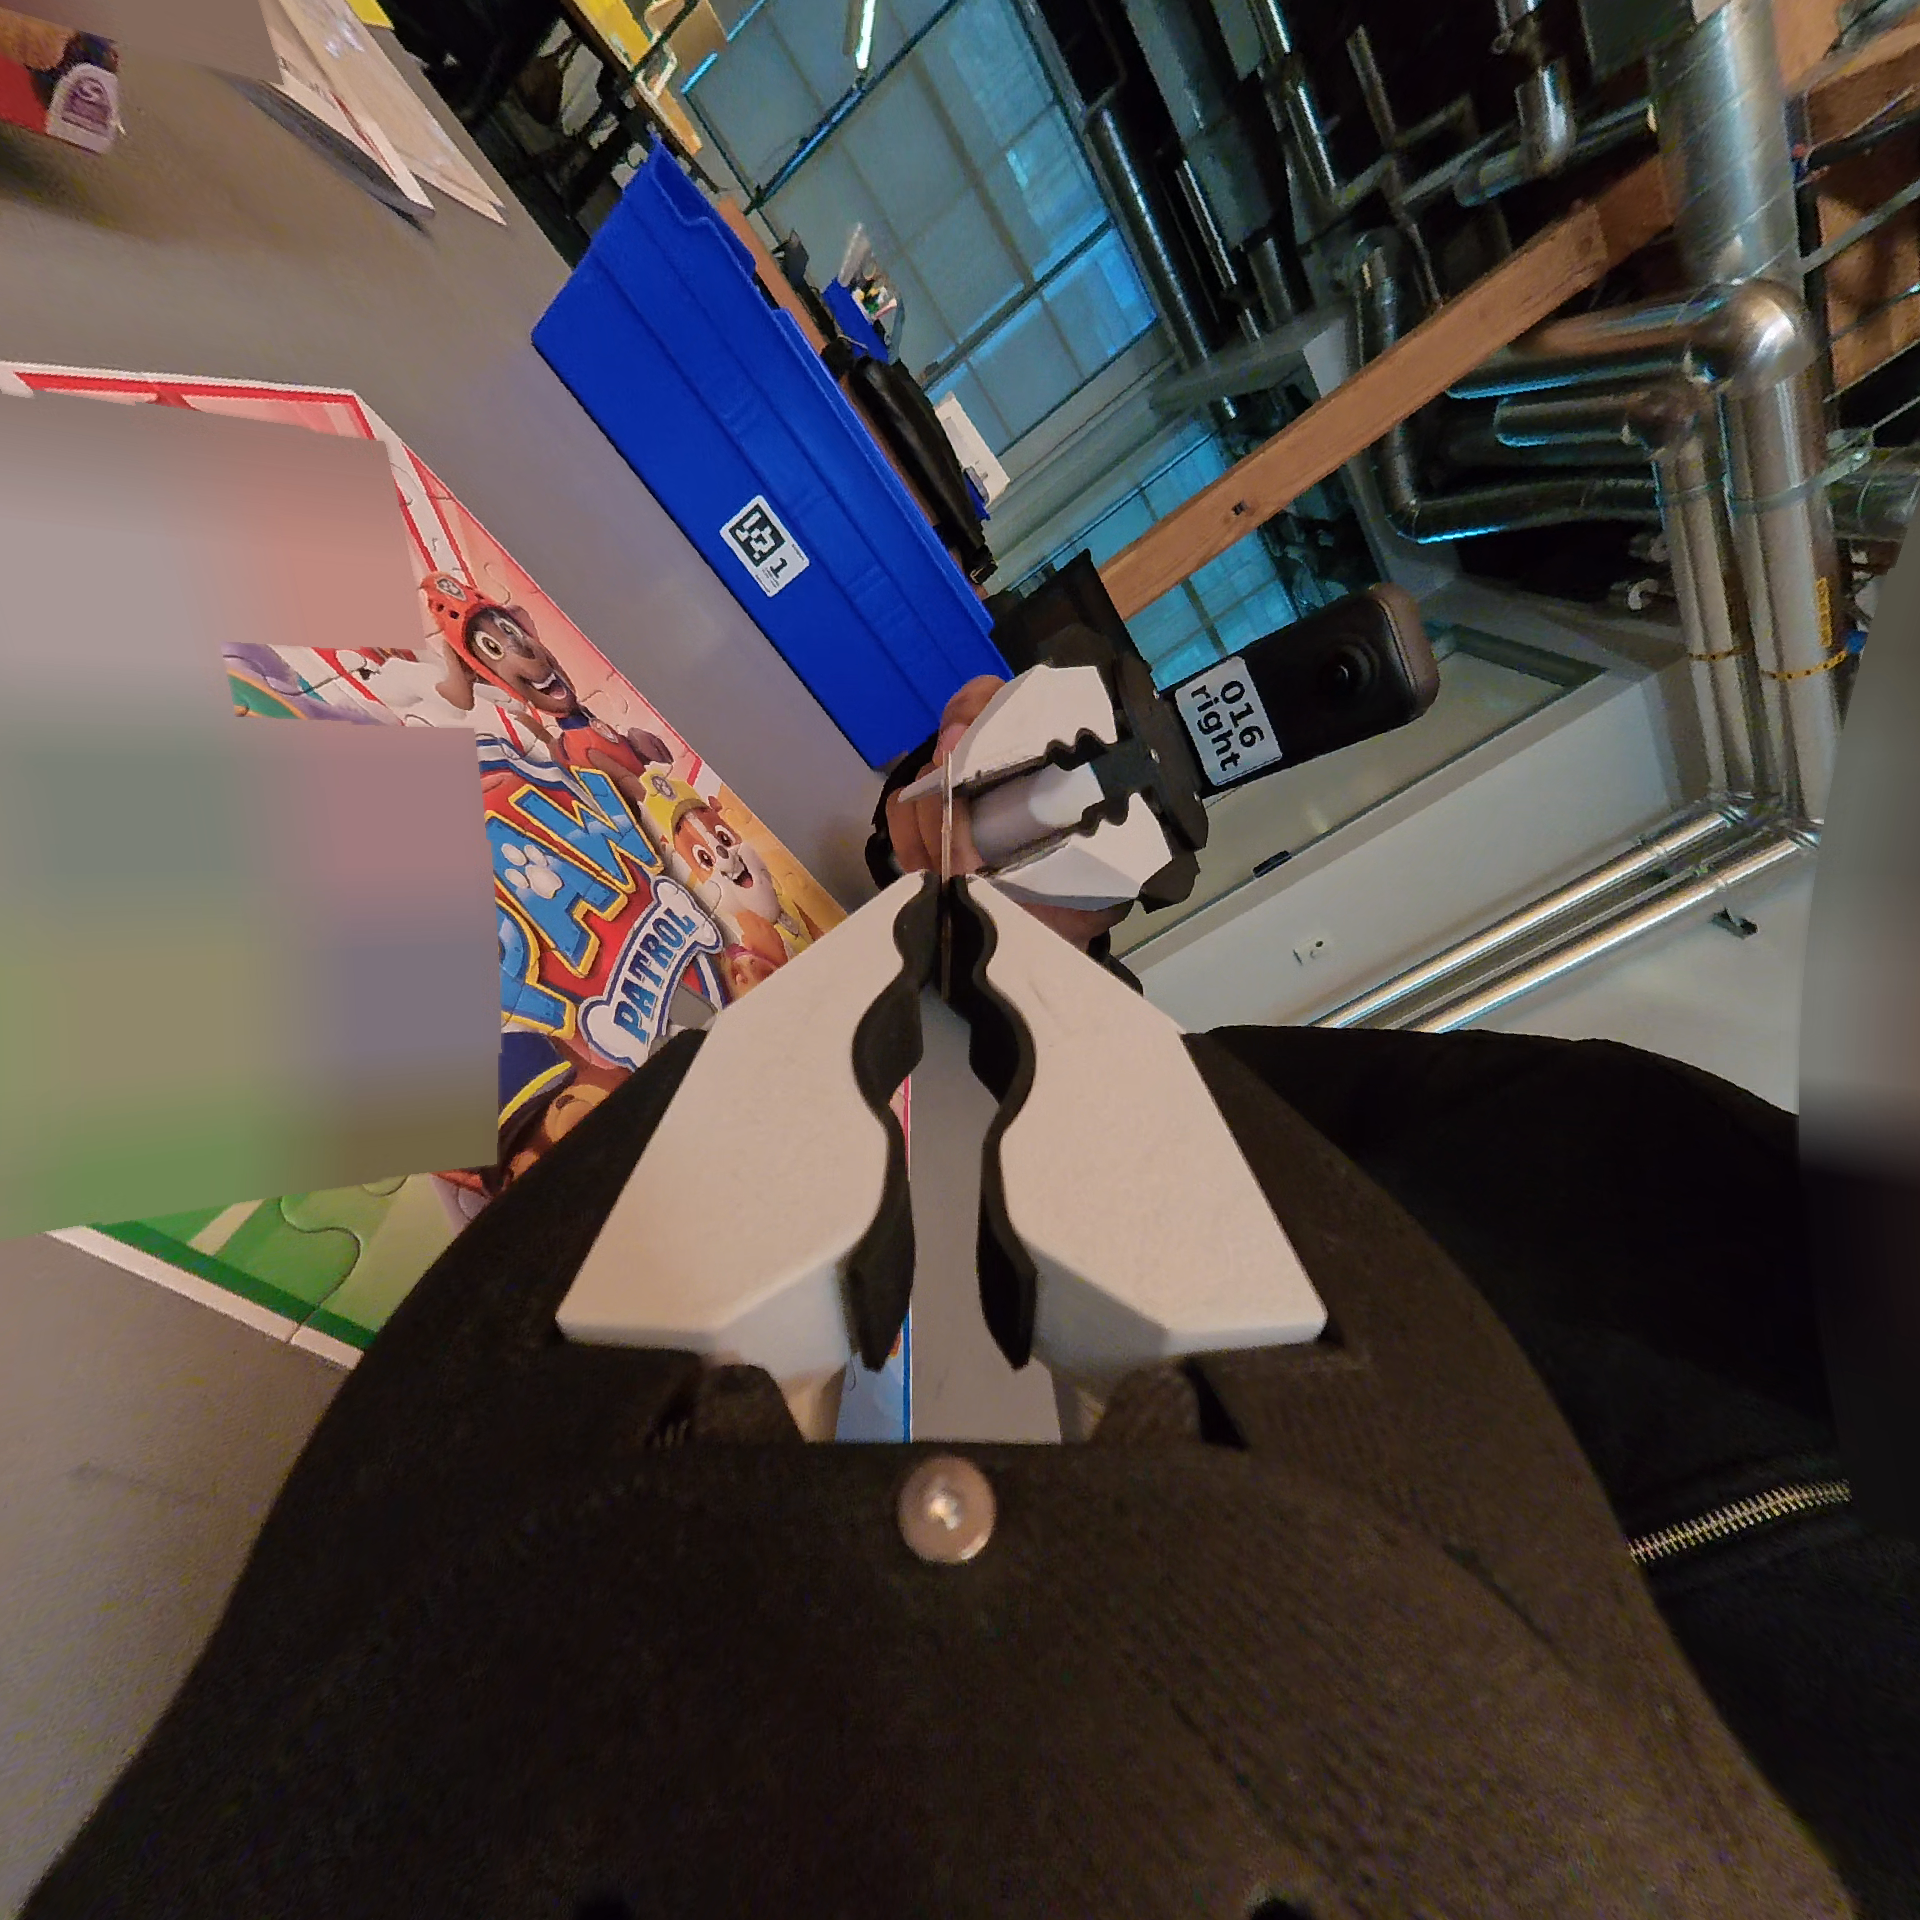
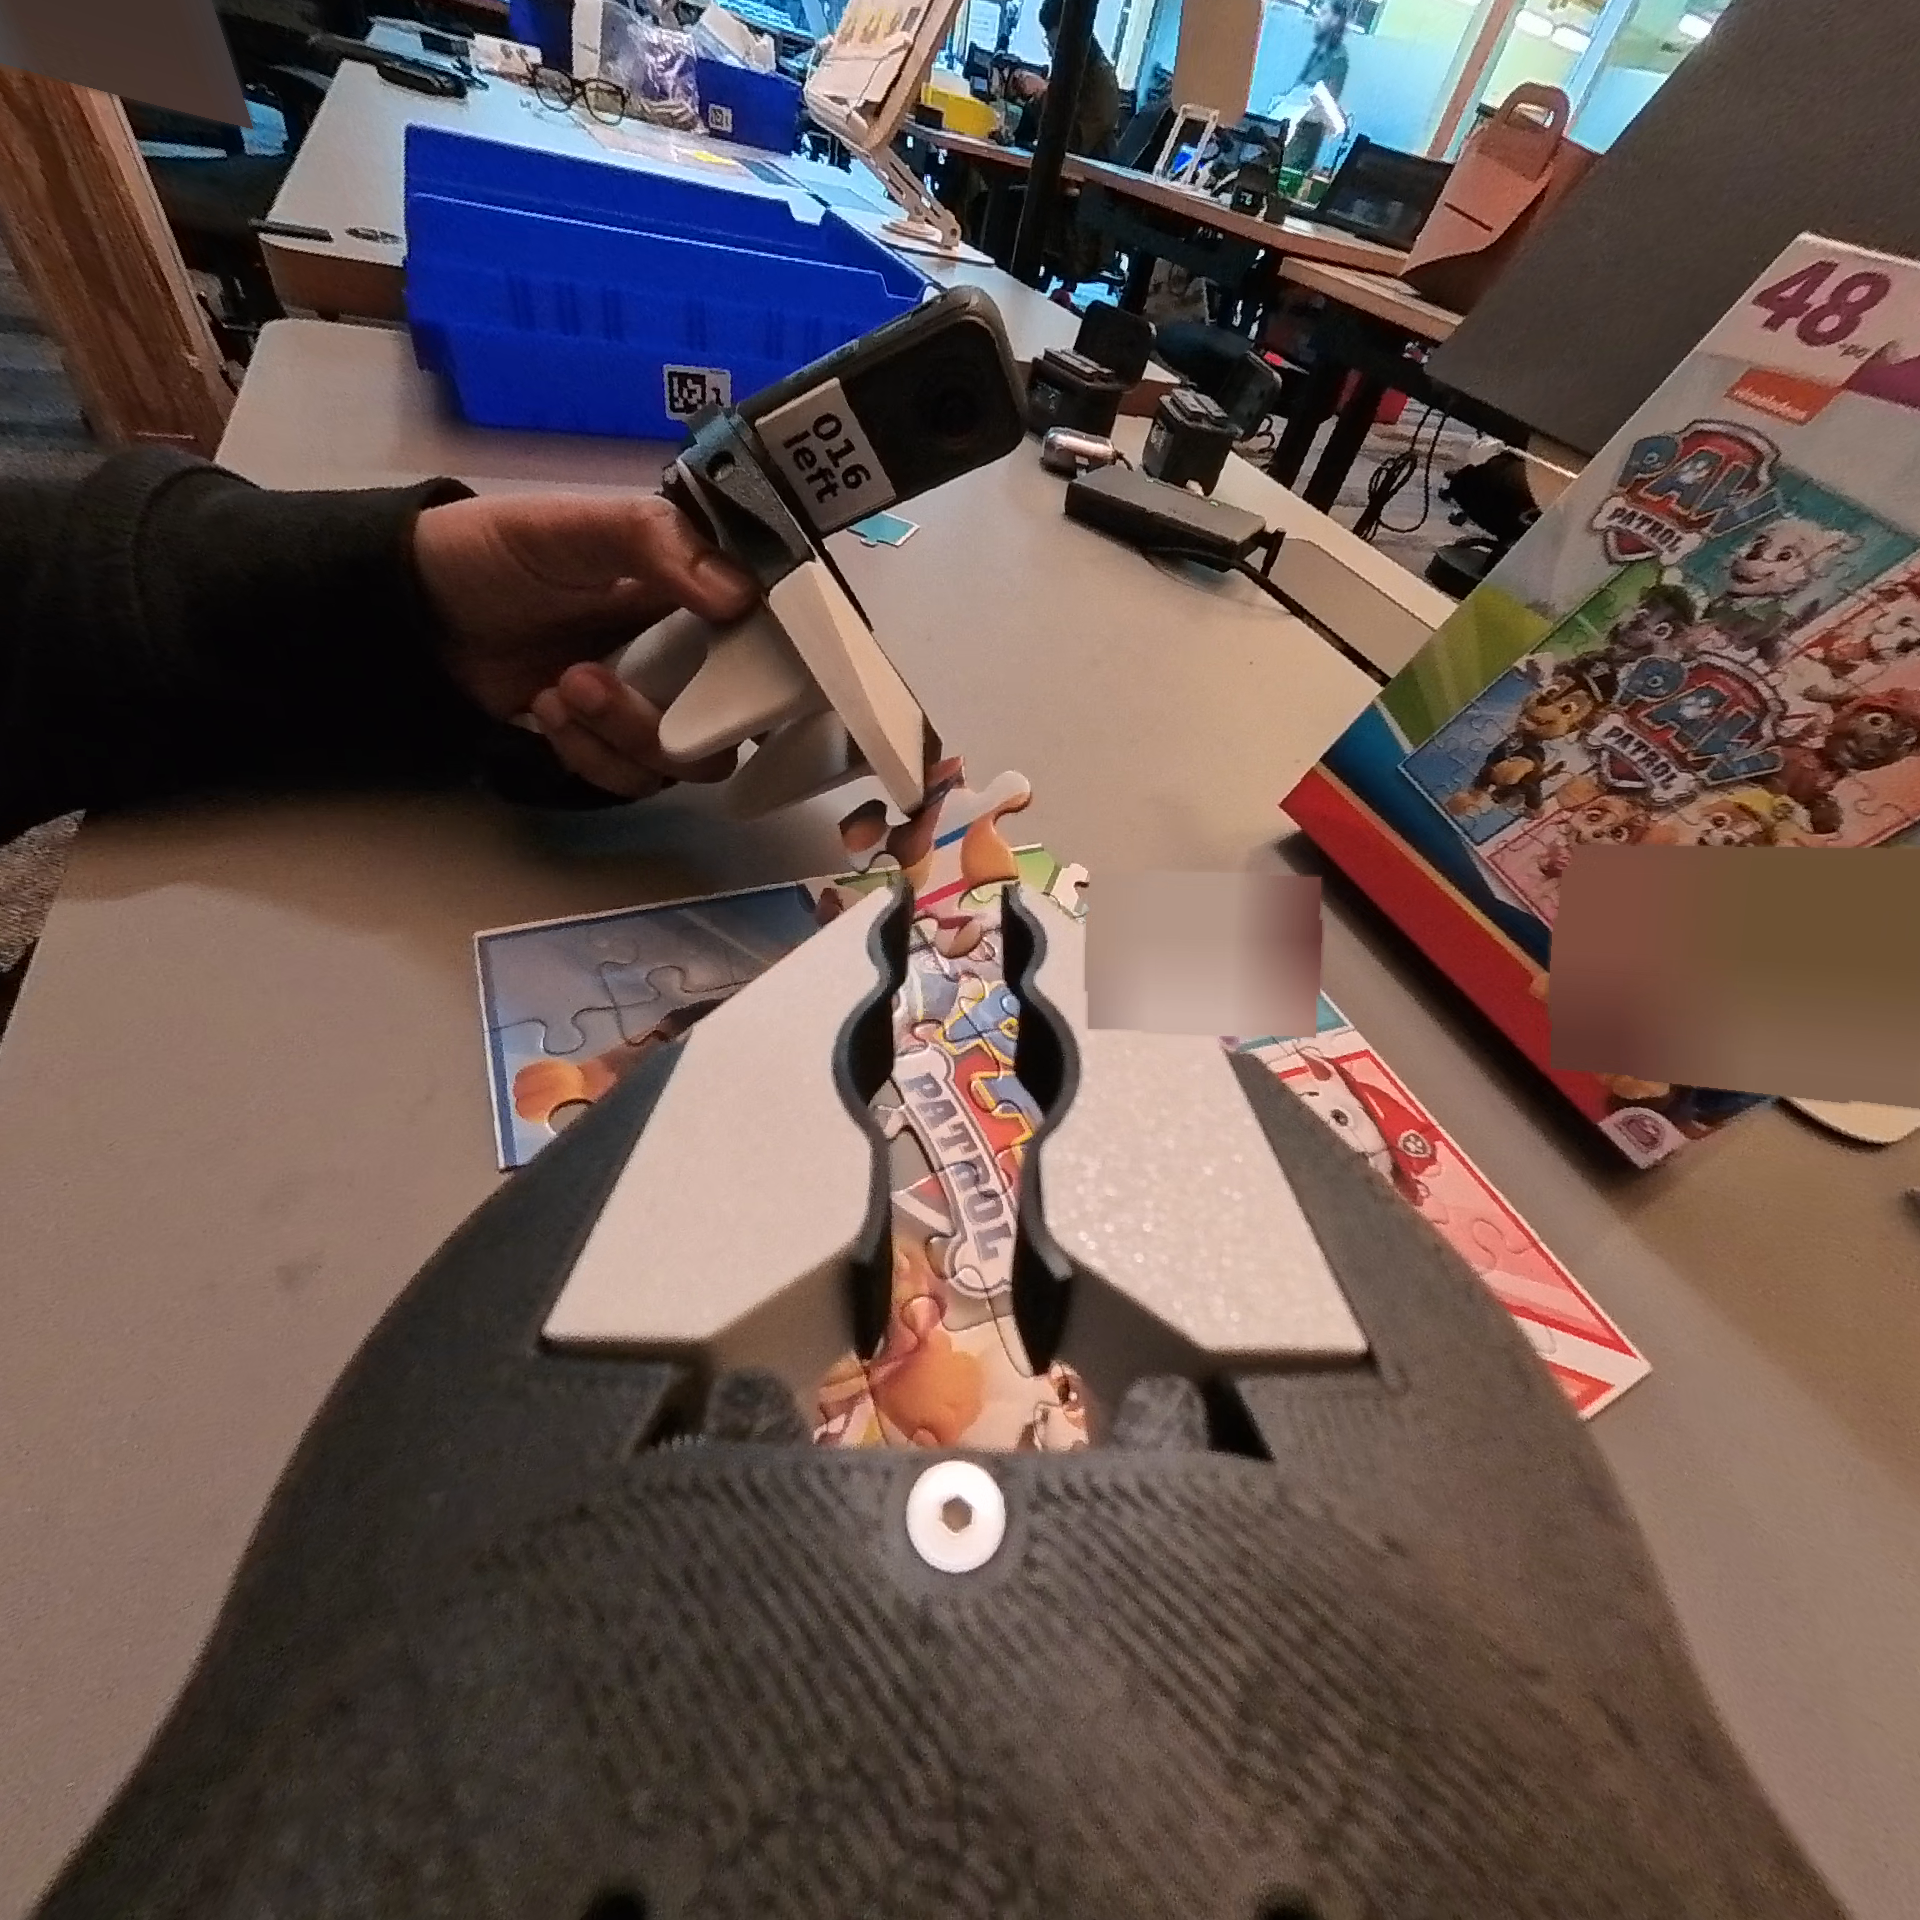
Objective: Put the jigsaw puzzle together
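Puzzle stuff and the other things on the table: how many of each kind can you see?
Grippers: 2, the left gripper pinching a puzzle piece, the right gripper open.
Loose puzzle pieces held up: 1.
Part-built puzzles flat on the table: 1.
Puzzle boxes: 1.
Blue bins: 1.
Total: 6.

- Bare grey table lies open to the left of the puzzle.
- The upright puzzle box walls off the right side, close beside the puzzle's edge.
- The blue bin blocks the far left of the table.
- Chargers and a black adapter clutter the far middle.
- The left gripper, clamped on a puzzle piece, hangs over the puzzle's far edge, right ahead of the parted right gripper.
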`<action>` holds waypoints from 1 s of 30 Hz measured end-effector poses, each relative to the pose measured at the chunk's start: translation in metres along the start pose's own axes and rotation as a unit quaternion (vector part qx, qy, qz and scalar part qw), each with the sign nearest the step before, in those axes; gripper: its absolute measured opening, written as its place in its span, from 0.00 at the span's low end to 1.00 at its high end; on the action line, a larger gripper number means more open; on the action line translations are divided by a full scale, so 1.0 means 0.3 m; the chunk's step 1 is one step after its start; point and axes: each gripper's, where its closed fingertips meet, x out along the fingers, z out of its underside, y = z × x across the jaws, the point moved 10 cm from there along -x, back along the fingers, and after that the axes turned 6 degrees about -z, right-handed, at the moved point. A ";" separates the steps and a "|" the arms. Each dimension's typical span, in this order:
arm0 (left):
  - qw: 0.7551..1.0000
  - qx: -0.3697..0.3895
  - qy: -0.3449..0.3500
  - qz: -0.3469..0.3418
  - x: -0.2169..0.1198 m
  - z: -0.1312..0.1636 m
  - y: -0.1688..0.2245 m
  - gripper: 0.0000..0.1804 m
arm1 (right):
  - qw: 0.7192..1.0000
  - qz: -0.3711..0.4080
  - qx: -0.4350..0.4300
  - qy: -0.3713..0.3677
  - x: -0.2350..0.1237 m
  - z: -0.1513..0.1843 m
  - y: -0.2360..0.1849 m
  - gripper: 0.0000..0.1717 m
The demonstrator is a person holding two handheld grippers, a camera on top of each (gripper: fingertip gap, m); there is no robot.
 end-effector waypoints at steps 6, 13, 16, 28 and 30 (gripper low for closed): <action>1.000 0.000 -0.001 0.002 0.001 0.000 0.001 0.00 | 1.000 -0.002 -0.004 -0.014 0.010 0.007 -0.003 0.11; 1.000 0.000 -0.003 0.003 0.003 0.001 0.001 0.00 | 1.000 -0.006 -0.005 -0.021 0.016 0.010 -0.006 0.08; 1.000 0.000 -0.003 0.003 0.002 0.002 0.000 0.00 | 1.000 -0.007 -0.005 -0.022 0.015 0.011 -0.006 0.07; 1.000 0.002 0.002 0.000 0.001 0.000 0.000 0.02 | 0.999 -0.020 0.011 -0.022 0.015 0.013 -0.004 0.01; 1.000 0.002 0.002 0.002 0.002 0.000 0.000 0.01 | 0.999 -0.021 0.014 -0.020 0.014 0.013 -0.002 0.01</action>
